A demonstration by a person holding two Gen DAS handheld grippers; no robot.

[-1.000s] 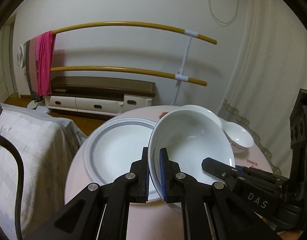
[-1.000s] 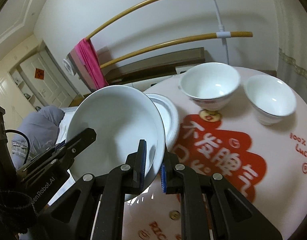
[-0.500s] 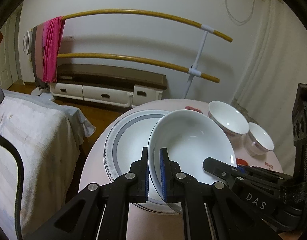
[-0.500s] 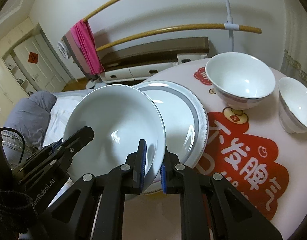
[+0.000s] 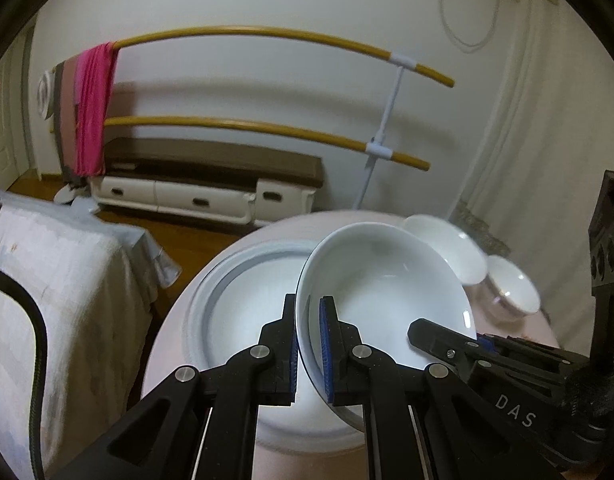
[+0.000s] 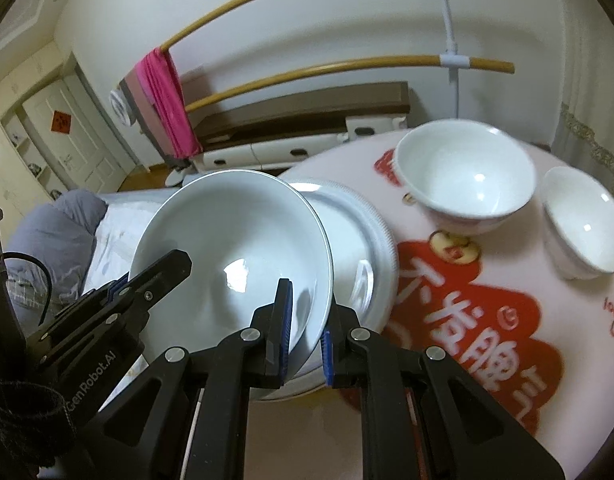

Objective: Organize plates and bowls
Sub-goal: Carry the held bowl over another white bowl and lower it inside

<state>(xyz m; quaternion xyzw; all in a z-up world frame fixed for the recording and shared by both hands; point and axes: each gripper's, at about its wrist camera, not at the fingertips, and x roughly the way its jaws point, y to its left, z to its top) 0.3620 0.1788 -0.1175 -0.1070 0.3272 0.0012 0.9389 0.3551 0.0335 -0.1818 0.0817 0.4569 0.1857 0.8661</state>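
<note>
two grippers clamp one shallow white dish [image 6: 235,240] from opposite sides of its rim. left gripper [image 5: 308,344] has its blue pads narrow on the near-left rim; right gripper [image 6: 307,332] pinches the near-right rim, one finger inside the dish, one outside. each gripper shows in the other's view, gripping the far side of the same dish.

dish is held tilted above a grey-banded plate [image 5: 227,300] that lies flat on the round table [image 6: 467,380]. whether the dish's low edge touches the plate, cannot tell.

edges: plate sits at the table's left side, its rim close to the table edge; beyond that edge a drop to wooden floor and a bed with pale cover [image 5: 59,280] near by. red-printed tablecloth area to the right of the plate lies bare.

to the right, well apart from the plate: a larger white bowl [image 6: 465,184] and a smaller white bowl [image 6: 583,224], both upright, just beside each other. curtain hem runs close behind them.

background: a drying rack with yellow bars [image 5: 267,132] and a pink cloth [image 5: 93,108], low cabinet [image 5: 211,184] against the wall.
</note>
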